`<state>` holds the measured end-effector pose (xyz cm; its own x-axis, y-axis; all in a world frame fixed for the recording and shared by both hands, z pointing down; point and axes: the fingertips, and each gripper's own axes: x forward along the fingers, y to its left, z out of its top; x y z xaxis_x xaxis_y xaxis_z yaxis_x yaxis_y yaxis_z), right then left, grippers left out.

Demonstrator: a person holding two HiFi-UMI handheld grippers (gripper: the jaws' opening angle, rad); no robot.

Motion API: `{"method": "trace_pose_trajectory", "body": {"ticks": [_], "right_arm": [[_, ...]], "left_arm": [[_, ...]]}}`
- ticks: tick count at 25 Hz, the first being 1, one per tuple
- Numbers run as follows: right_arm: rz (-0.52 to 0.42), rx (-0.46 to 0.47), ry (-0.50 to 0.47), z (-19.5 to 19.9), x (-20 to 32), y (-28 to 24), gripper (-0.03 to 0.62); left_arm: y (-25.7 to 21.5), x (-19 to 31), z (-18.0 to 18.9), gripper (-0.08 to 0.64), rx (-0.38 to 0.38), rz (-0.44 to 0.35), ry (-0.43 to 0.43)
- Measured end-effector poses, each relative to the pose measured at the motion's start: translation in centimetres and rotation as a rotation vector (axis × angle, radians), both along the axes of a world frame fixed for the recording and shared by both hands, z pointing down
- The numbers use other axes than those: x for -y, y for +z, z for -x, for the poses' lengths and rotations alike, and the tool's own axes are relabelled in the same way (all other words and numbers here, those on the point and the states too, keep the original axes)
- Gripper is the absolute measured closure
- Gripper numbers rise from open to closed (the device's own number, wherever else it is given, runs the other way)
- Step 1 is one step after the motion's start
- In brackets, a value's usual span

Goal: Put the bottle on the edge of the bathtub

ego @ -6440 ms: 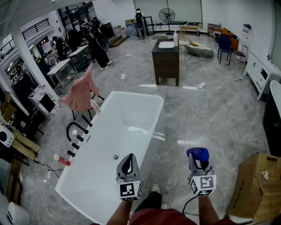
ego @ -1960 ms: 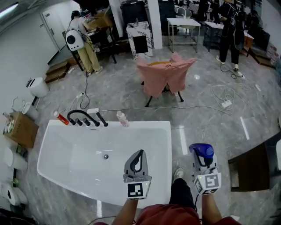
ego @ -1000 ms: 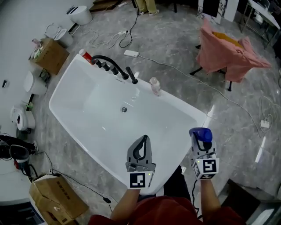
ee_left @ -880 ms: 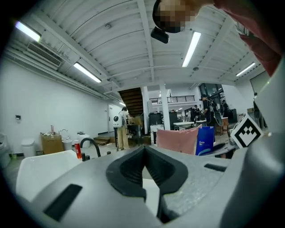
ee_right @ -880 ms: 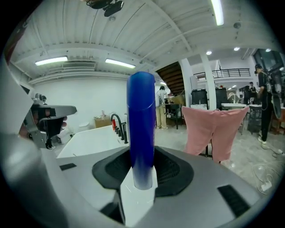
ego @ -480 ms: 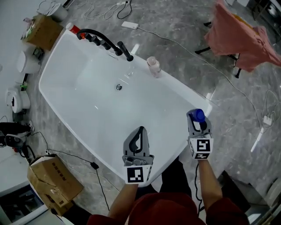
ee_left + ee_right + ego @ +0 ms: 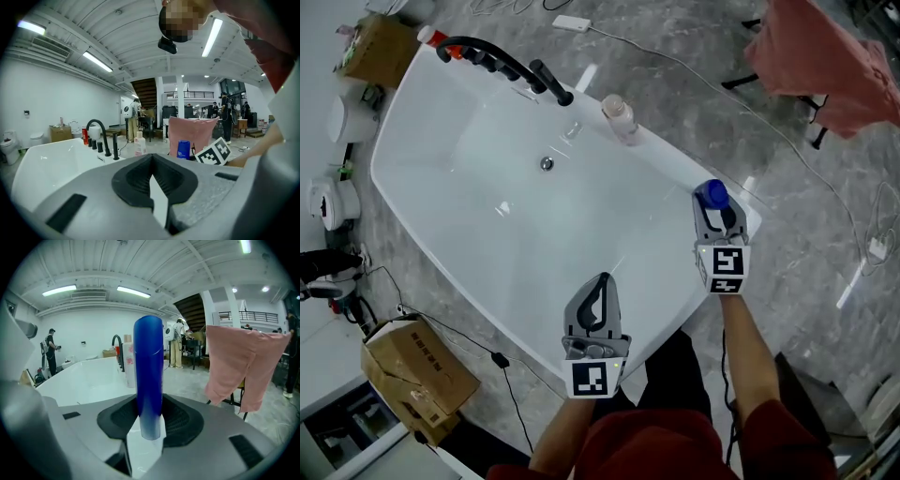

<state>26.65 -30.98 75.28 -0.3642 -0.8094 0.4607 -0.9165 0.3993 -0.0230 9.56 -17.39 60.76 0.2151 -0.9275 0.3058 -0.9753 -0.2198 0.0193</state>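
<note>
Gripping blue bottle [image 7: 148, 376] upright, right gripper [image 7: 716, 212] fingers over bathtub [image 7: 675, 157] rim; left gripper [image 7: 600, 287] fingers closed, empty.

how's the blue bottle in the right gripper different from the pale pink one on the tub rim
The dark blue opaque plastic bottle is clamped between the right gripper's jaws; the pale pink translucent bottle stands free on the white bathtub's rim, beside the black faucet. The blue one is a plain cylinder; the pink one has a narrower cap. Both stand upright.
</note>
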Motion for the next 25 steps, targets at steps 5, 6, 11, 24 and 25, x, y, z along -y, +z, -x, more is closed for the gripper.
{"method": "trace_pose_trajectory", "body": {"ticks": [5, 6, 11, 24, 25], "right_arm": [[-0.025, -0.004, -0.012, 0.8, 3.5, 0.9, 0.443], [-0.034, -0.004, -0.013, 1.0, 4.0, 0.9, 0.443], [-0.069, -0.001, -0.016, 1.8, 5.2, 0.9, 0.443], [0.035, 0.052, -0.005, 1.7, 2.0, 2.8, 0.353], [0.047, 0.054, -0.010, 1.7, 1.2, 2.9, 0.348]], "left_arm": [[0.4, -0.1, -0.9, 0.555, -0.002, 0.010, -0.004], [0.5, -0.1, -0.9, 0.555, 0.000, 0.016, -0.004], [1.5, -0.1, -0.6, 0.555, 0.010, 0.042, 0.002], [0.9, -0.8, 0.2, 0.555, -0.020, 0.037, -0.004], [0.7, -1.0, 0.3, 0.555, -0.022, 0.035, -0.009]]}}
